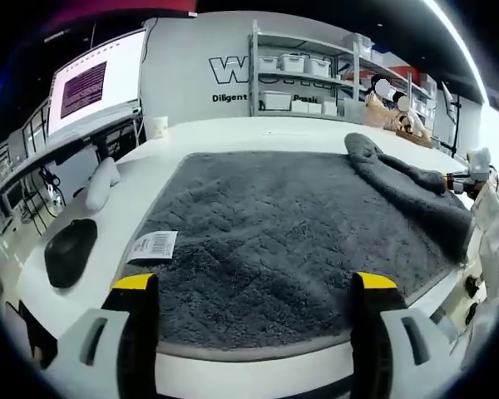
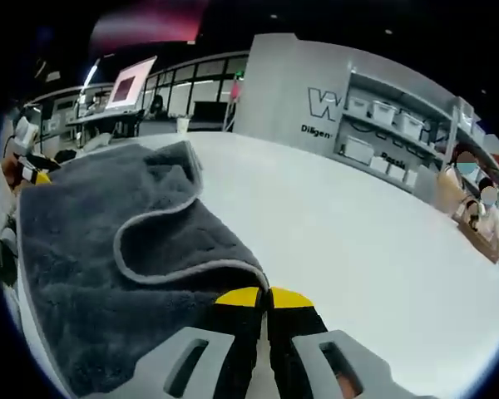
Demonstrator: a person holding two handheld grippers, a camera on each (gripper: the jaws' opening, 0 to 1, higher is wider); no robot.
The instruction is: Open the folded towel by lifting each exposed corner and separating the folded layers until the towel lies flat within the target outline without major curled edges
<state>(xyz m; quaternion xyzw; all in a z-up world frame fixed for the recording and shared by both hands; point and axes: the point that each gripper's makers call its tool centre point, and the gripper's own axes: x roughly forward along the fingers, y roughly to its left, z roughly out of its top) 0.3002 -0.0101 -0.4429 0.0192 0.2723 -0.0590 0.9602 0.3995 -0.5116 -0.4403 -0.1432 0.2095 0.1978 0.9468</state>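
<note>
The thick dark grey pile towel with pale piping (image 1: pixel 274 241) lies spread over most of the white counter (image 1: pixel 233 129), one edge hanging at the near rim and a flap (image 1: pixel 399 179) folded back along my right side. My right gripper (image 2: pixel 266 298) is clenched on that folded layer's edge; my left gripper (image 1: pixel 254 287) hovers released over the near hem. I judge the step is peeling this flap outward. I'd lift low, draw it away from the centre, and pin the base layer with the left so it doesn't drag or curl.
</note>
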